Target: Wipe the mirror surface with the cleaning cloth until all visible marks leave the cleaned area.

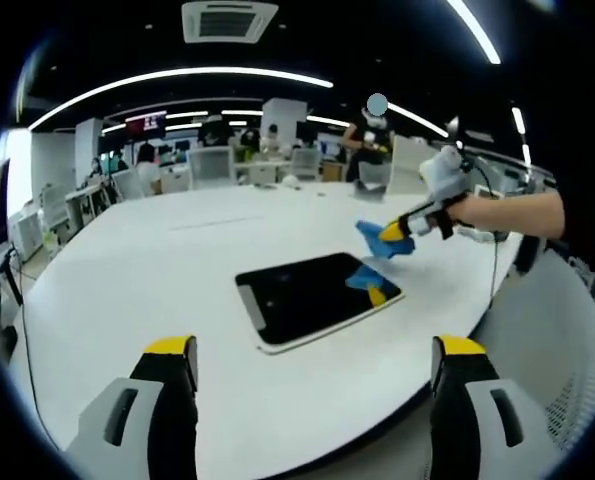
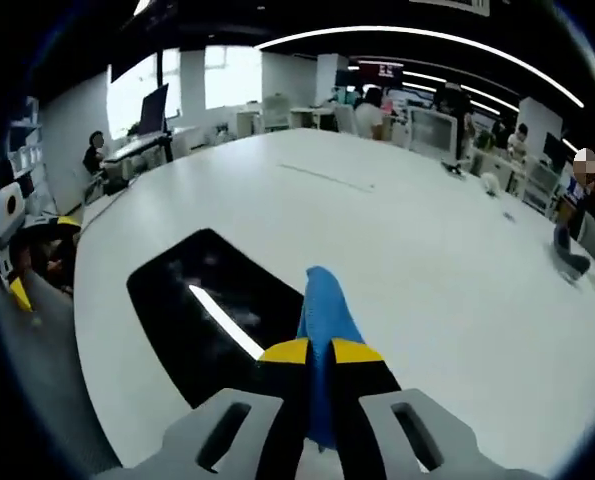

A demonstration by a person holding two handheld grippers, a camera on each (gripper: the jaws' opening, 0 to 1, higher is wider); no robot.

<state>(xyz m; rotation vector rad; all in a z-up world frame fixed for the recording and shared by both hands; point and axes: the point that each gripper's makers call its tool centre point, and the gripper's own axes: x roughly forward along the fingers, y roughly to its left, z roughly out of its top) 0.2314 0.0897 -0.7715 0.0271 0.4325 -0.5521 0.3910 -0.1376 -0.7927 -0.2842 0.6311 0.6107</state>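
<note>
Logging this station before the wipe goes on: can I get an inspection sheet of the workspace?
Surface: white table, wide and rounded.
Job's things: mirror flat on the table; blue cloth over its edge.
Clutter: nothing seen.
Grippers: right tongs shut on the cloth; left tongs open, short of the mirror.
Cables: thin cable hanging below the right tongs.
Surroundings: open office, desks, chairs, people, strip lights.

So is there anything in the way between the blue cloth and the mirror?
No, nothing visible is in the way. The right gripper is shut on the blue cloth, held just past the mirror edge. Only bare white table lies around the mirror. The left gripper is open and back from it.
</note>
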